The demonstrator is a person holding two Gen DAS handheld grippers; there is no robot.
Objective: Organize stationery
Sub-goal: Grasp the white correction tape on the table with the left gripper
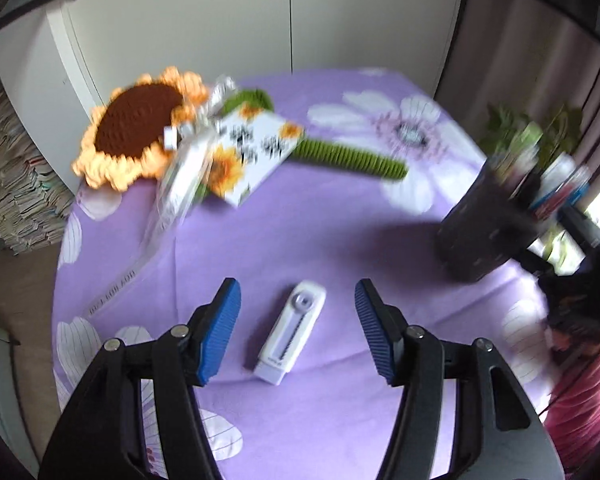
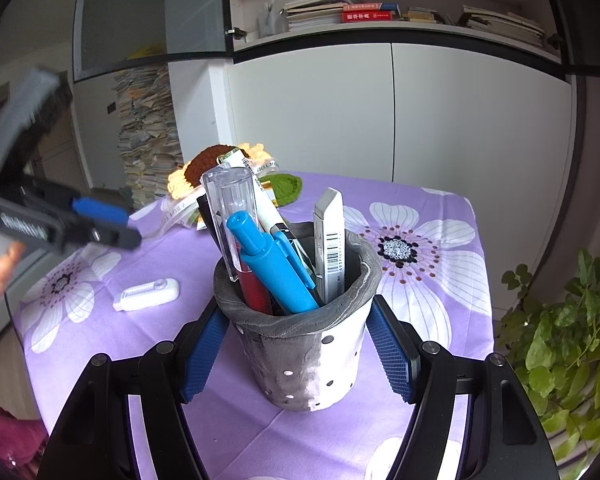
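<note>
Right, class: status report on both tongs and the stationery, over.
Left tongs open above small white correction-tape dispenser, not touching. Right tongs clamped on grey perforated pen pot, pens inside. Path clear.

On the desk (image 2: 440,360) a holder (image 2: 300,352) stood between the right claw's (image 2: 298,354) fingers, pens (image 2: 276,264) upright in it. A corrector (image 1: 290,338) lay to its left, under the left claw (image 1: 298,330). A sunflower (image 1: 140,128) lay behind, against a card (image 1: 252,156).
</note>
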